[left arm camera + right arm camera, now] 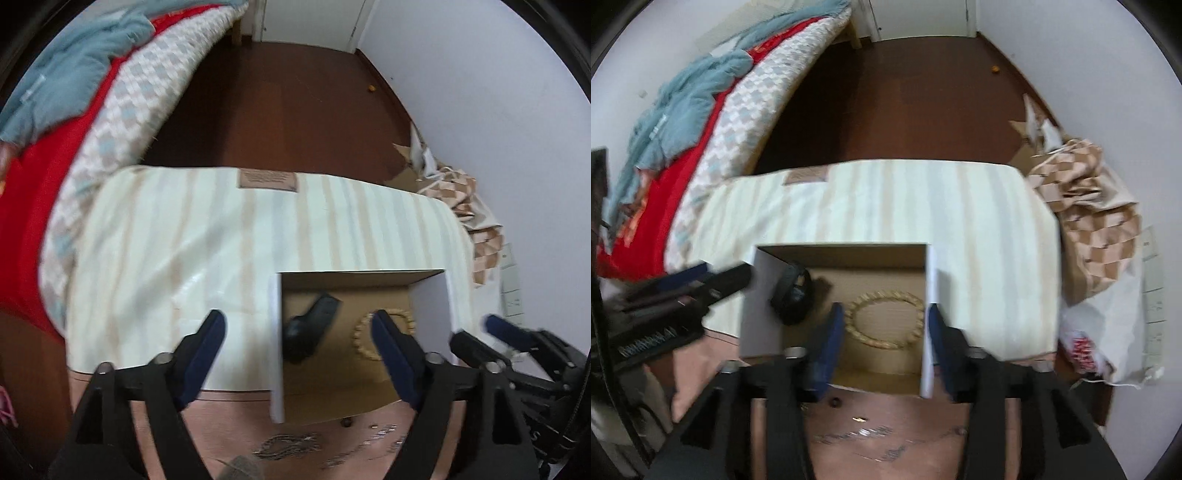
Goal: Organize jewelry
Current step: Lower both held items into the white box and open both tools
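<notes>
1. Resting inside the open box [934, 280], at 12 o'clock of the right tool [882, 328], is the bead bracelet [886, 321].
2. Both the right and left tool [299, 350] are held apart, empty.
3. The bracelet is judged light, limp, slippery; one bead segment should be pinched.

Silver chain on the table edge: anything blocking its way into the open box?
Nothing visible sits between the silver chain and the box except a small dark bead by the box's near edge. Inside lie a beaded bracelet and a black object.

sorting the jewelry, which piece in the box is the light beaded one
The bead bracelet, a pale ring on the right of the box; the other piece is the black watch at left.
</notes>
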The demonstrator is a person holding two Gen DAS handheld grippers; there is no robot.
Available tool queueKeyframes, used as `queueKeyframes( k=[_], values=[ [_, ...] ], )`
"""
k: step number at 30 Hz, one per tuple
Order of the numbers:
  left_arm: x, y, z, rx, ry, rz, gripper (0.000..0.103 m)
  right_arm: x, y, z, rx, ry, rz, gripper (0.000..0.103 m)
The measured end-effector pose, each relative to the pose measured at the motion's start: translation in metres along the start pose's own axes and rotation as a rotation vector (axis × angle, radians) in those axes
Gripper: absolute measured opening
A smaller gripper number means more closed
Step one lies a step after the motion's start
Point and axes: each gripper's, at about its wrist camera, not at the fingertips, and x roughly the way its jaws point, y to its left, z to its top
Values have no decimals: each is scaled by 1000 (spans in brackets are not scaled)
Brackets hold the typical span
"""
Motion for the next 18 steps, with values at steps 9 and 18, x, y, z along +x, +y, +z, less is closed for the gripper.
queueKeyframes(
  k=[9,18],
  values=[
    [-17,5,-35,20,-69,134,100,5,1,-30,-16,-4,-130,101],
    [-51,-4,-60,38,-129,192,100,-31,12,-48,-19,-84,-164,101]
  ],
)
